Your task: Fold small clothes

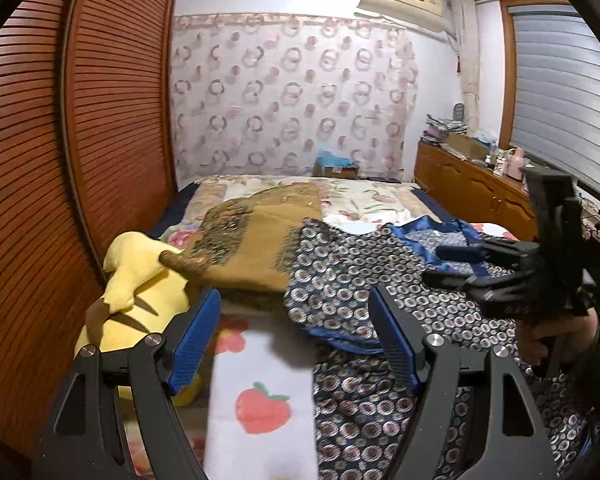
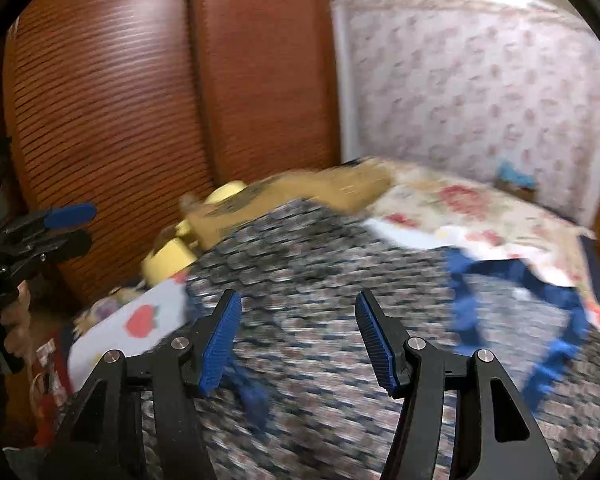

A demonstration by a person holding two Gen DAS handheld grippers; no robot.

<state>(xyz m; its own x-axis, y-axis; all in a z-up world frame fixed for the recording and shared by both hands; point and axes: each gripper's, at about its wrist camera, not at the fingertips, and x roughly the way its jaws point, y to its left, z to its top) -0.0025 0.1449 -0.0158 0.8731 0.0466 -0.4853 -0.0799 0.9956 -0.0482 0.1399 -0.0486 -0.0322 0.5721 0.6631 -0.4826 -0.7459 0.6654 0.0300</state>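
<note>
A navy garment with a circle print and blue satin trim [image 1: 364, 280] lies spread on the bed; it also fills the right wrist view [image 2: 320, 280], blurred. A folded tan garment [image 1: 256, 240] lies behind it. My left gripper [image 1: 294, 304] is open and empty above the garment's left edge. My right gripper [image 2: 298, 308] is open and empty above the garment's middle. The right gripper also shows at the right of the left wrist view [image 1: 452, 264], and the left gripper at the left of the right wrist view [image 2: 72, 224].
A yellow plush toy [image 1: 140, 292] lies at the bed's left edge beside a louvered wooden wardrobe [image 1: 80, 140]. The bed [image 1: 260, 400] has a fruit-print cover. A wooden cabinet [image 1: 472, 188] with clutter stands at the right under a window.
</note>
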